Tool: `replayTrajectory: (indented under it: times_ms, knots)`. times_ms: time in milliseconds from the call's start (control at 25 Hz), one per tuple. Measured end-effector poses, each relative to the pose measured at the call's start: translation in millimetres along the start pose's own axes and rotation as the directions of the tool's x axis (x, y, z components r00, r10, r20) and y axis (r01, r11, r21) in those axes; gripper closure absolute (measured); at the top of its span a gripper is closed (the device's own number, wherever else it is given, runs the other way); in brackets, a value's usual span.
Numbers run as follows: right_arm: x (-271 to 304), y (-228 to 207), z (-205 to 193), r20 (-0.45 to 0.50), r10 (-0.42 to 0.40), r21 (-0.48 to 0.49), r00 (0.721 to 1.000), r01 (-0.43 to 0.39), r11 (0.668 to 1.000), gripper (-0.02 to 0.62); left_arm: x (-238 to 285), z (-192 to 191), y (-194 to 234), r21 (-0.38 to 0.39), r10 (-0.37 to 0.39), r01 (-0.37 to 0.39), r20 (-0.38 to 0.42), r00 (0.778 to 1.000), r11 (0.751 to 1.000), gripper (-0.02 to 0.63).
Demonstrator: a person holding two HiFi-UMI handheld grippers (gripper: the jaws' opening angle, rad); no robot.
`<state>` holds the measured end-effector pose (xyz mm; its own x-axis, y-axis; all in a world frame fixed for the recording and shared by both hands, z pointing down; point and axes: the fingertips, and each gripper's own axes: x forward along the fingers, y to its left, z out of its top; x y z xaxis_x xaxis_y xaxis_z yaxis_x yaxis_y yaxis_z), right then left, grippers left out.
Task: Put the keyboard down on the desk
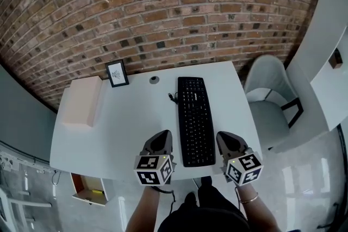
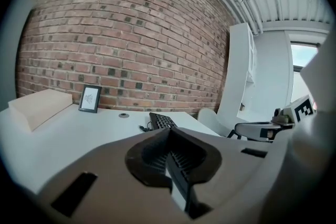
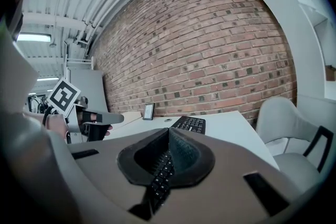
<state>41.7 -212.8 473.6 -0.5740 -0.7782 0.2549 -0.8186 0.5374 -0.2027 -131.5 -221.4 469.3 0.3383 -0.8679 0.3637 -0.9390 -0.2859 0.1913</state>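
The black keyboard [image 1: 196,119] lies flat on the white desk [image 1: 125,127], its long side running away from me. My left gripper [image 1: 162,135] hovers just left of its near end, jaws shut with nothing between them. My right gripper [image 1: 225,137] sits at the near right corner, also shut and empty. In the left gripper view the closed jaws [image 2: 169,131] point past the keyboard [image 2: 160,120] toward the brick wall. In the right gripper view the closed jaws [image 3: 168,131] point at the keyboard [image 3: 191,123], and some of its keys show below them.
A small framed picture [image 1: 117,73] and a beige box [image 1: 82,100] stand at the desk's back left. A round cable grommet [image 1: 154,80] lies near the back edge. A grey chair [image 1: 269,100] is to the right. An open box [image 1: 89,190] sits on the floor, lower left.
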Motion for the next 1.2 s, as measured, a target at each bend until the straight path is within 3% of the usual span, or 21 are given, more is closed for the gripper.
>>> replayTrajectory:
  times_ms: [600, 1200]
  knots:
    - [-20.8, 13.4, 2.1, 0.022, -0.036, -0.066, 0.999, 0.037, 0.997, 0.591, -35.9, -1.4, -7.3, 0.031, 0.005, -0.006, 0.031, 1.0, 1.0, 0.597]
    - [-33.3, 27.9, 6.6, 0.063, -0.04, -0.067, 0.997, 0.044, 0.997, 0.591, -55.7, 9.4, -12.5, 0.042, 0.001, -0.005, 0.083, 0.997, 0.999, 0.597]
